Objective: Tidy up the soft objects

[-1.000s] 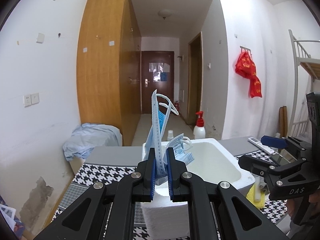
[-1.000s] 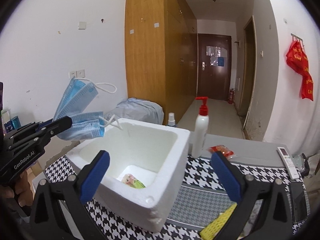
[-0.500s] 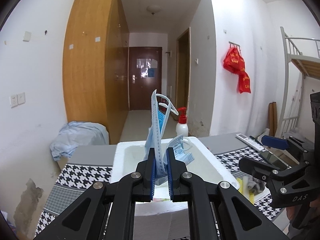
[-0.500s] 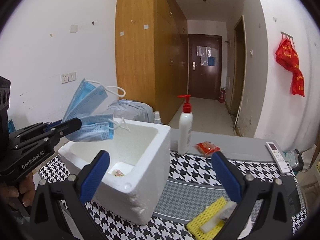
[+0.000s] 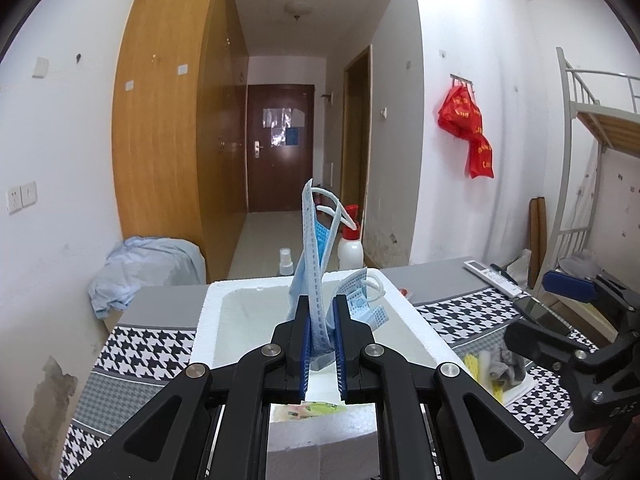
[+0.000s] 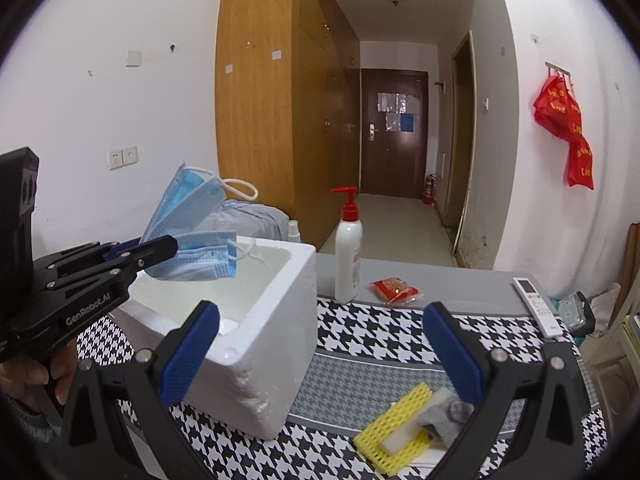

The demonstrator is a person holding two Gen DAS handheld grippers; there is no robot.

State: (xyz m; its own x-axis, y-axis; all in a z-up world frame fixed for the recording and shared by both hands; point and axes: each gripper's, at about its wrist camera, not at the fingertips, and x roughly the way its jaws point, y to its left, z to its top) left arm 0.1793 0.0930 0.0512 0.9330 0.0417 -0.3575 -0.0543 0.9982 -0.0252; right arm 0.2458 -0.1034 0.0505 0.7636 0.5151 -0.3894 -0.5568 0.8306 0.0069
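The left gripper (image 6: 160, 246) pinches blue face masks (image 6: 192, 236) over the open white foam box (image 6: 276, 344). The right gripper (image 6: 320, 346) stands wide open near the camera. On the checked table (image 6: 380, 336) are a pump bottle (image 6: 348, 256), a red packet (image 6: 394, 290), a remote (image 6: 538, 306) and a yellow sponge (image 6: 400, 420) beside a grey cloth (image 6: 446, 416).

L gripper (image 5: 322, 320): now over the open foam box (image 5: 208, 308), nearer its middle than 1 s ago; was at the box's near-left edge.
Masks (image 5: 316, 264): now hang above box interior; pinch & shape unchanged.
Box in L view: slid from right of centre to straight ahead, lower in frame; snack packet (image 5: 316, 407) inside now shows under the fingers.
R gripper (image 6: 316, 344): shifted right/back; box now at left, more cloth visible, yellow sponge (image 6: 396, 416) & grey sock (image 6: 444, 414) fully in view between its fingers.
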